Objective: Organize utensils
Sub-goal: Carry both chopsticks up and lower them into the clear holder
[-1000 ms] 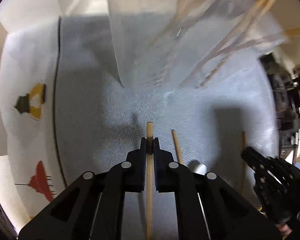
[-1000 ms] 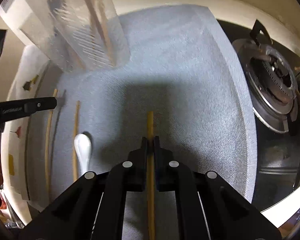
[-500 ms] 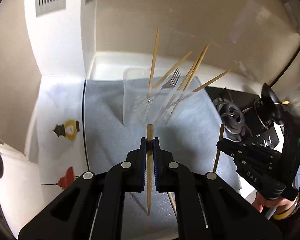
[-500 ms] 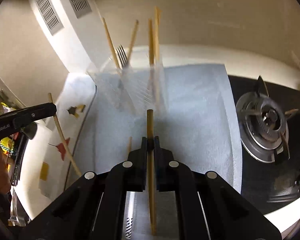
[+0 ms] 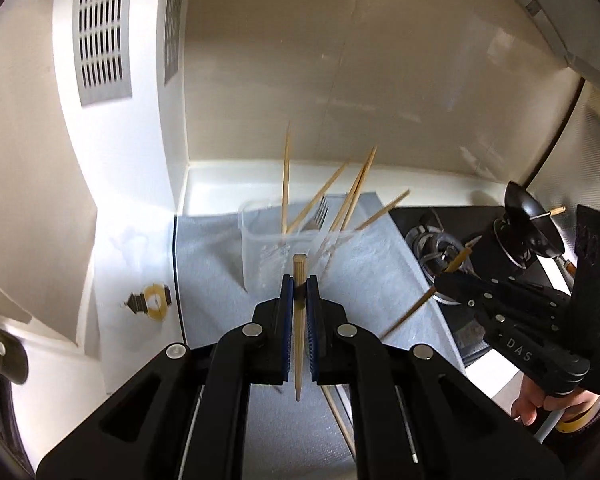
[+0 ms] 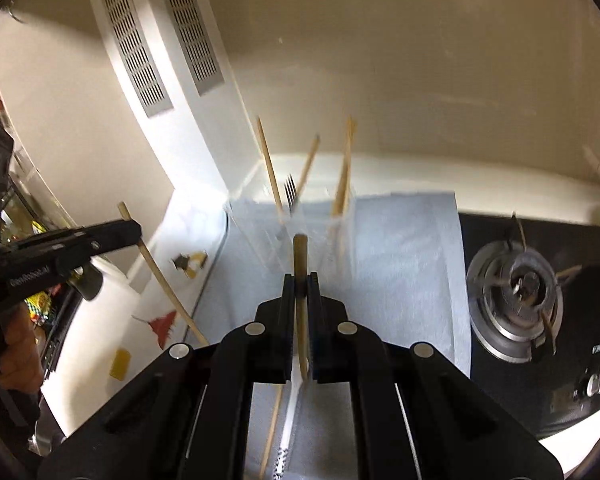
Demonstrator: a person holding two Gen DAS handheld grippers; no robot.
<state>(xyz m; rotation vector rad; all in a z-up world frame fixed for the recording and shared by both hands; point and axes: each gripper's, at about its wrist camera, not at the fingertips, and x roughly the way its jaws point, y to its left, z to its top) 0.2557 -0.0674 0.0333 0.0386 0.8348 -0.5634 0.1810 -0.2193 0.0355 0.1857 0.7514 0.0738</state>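
Note:
My left gripper (image 5: 299,285) is shut on a wooden chopstick (image 5: 299,328) and holds it in the air above the grey mat (image 5: 216,256). My right gripper (image 6: 300,283) is shut on another wooden chopstick (image 6: 300,276), also lifted. A clear plastic holder (image 5: 260,256) stands at the back of the mat with several chopsticks and a fork (image 5: 320,212) in it; it also shows in the right wrist view (image 6: 260,232). Each gripper shows in the other's view, the right one (image 5: 440,284) and the left one (image 6: 136,228), both level with the holder's sides.
A gas burner (image 6: 516,300) sits on the black stove right of the mat. A chopstick (image 6: 274,428) and a white spoon (image 6: 290,420) lie on the mat below the right gripper. A white wall with vents (image 5: 100,40) rises at the left.
Both grippers have risen from the mat with their chopsticks and tilted up toward the wall. The holder now stands farther ahead, below and between them.

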